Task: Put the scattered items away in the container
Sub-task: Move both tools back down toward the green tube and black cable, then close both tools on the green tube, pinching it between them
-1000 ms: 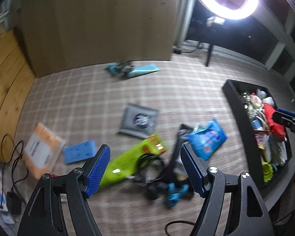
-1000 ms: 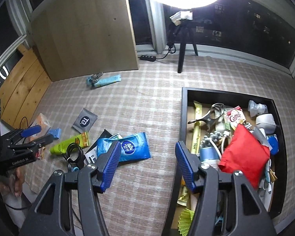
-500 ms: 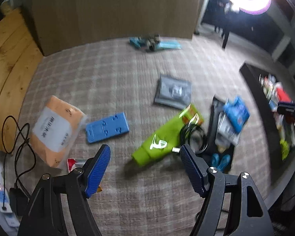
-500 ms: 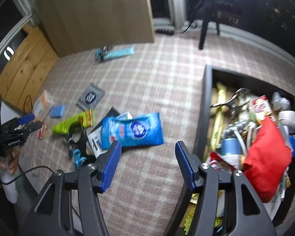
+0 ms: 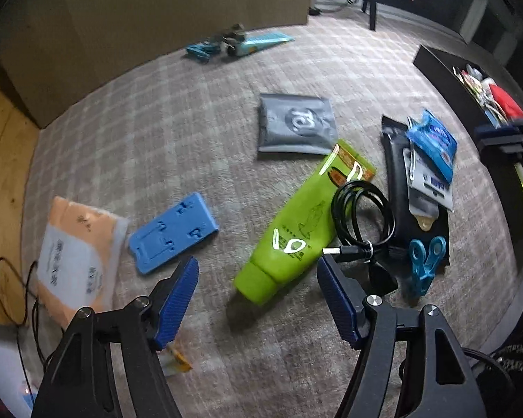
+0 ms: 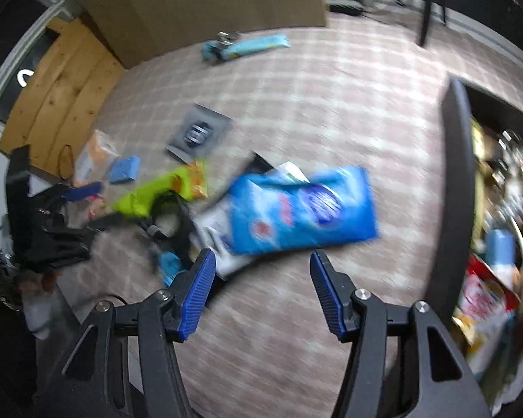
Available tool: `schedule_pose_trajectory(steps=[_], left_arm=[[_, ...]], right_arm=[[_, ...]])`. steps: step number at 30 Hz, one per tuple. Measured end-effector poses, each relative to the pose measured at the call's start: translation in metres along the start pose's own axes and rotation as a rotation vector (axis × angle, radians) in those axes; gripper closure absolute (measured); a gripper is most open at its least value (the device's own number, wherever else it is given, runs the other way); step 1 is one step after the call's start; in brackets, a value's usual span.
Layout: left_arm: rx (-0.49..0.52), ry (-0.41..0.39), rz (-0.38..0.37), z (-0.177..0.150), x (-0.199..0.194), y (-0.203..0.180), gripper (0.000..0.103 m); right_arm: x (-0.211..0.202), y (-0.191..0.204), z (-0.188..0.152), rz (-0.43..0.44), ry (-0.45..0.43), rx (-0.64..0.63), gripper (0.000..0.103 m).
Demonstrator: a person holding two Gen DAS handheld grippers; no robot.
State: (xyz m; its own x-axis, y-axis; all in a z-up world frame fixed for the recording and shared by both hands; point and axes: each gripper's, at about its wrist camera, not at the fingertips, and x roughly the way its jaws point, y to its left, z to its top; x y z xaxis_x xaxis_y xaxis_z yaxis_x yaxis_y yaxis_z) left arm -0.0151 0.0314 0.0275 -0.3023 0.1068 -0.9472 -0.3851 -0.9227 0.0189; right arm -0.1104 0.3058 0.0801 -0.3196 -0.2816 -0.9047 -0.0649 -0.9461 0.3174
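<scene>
Items lie scattered on the checked carpet. My left gripper [image 5: 258,271] is open and empty, just above the cap end of a green tube [image 5: 303,223]. A coiled black cable [image 5: 362,216] lies on the tube's right side. A blue flat holder [image 5: 172,231] and an orange packet [image 5: 76,257] lie to its left. My right gripper [image 6: 259,264] is open and empty, above and just short of a blue wipes pack [image 6: 303,209]. The black container [image 6: 453,181], full of items, stands at the right.
A grey pouch [image 5: 294,125], a black pouch [image 5: 397,160], a white-grey packet [image 5: 425,188] and a blue clip [image 5: 425,264] lie near the tube. A teal packet with small items [image 5: 240,43] lies far off by a cardboard panel [image 5: 157,10]. Wooden floor and cables are at left.
Both grippers have moved down and forward towards the floor items. The left one has swung left and now sits over the green tube; the right one has closed in on the blue wipes pack.
</scene>
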Motion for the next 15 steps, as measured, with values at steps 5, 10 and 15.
schedule_pose_trajectory(steps=[5,10,15], left_arm=[[0.055,0.039,0.004,-0.004,0.018,-0.006,0.04],[-0.022,0.02,-0.051,0.0,0.025,-0.001,0.052],[-0.035,-0.011,-0.047,0.006,0.024,-0.008,0.056]], right_arm=[[0.024,0.033,0.026,0.039,0.036,-0.047,0.052],[0.055,0.042,0.046,0.06,0.105,-0.005,0.052],[0.08,0.035,0.06,0.1,0.169,0.08,0.052]])
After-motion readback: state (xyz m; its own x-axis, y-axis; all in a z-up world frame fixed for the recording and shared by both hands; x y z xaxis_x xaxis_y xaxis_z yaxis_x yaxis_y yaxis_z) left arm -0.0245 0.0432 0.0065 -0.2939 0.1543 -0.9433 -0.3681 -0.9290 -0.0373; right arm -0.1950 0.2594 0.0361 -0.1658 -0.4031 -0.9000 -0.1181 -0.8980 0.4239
